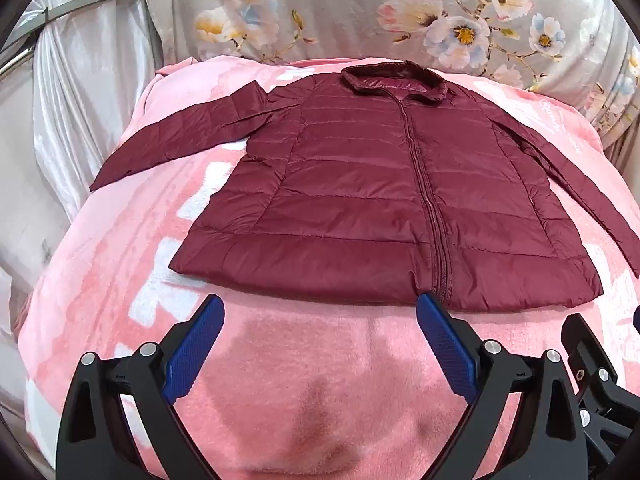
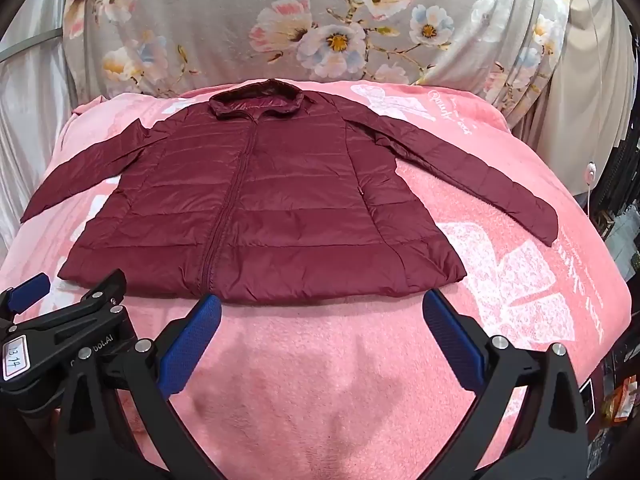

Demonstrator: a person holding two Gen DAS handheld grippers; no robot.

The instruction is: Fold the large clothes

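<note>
From the left wrist camera, a dark red padded jacket (image 1: 384,200) lies flat and zipped up on a pink blanket (image 1: 328,392) that covers a bed. Its collar (image 1: 394,80) points to the far edge of the bed, its hem runs along the near side, and both sleeves are spread outward toward the left and right edges. The left tool (image 1: 318,308) hovers just short of the hem with its blue pads (image 1: 194,352) spread wide and nothing between them. A black part of the right tool (image 1: 592,360) shows at the lower right corner. A grey flowered cloth (image 1: 400,12) hangs behind the far edge.

From the right wrist camera, the same jacket (image 2: 260,208) sits toward the left half of the blanket (image 2: 320,380), with one sleeve (image 2: 480,176) stretched toward the right edge. The right tool (image 2: 322,304) is released, its pads (image 2: 452,336) wide apart above bare blanket near the hem. The left tool (image 2: 28,288) shows at the left edge, just beside the hem's corner.
</note>
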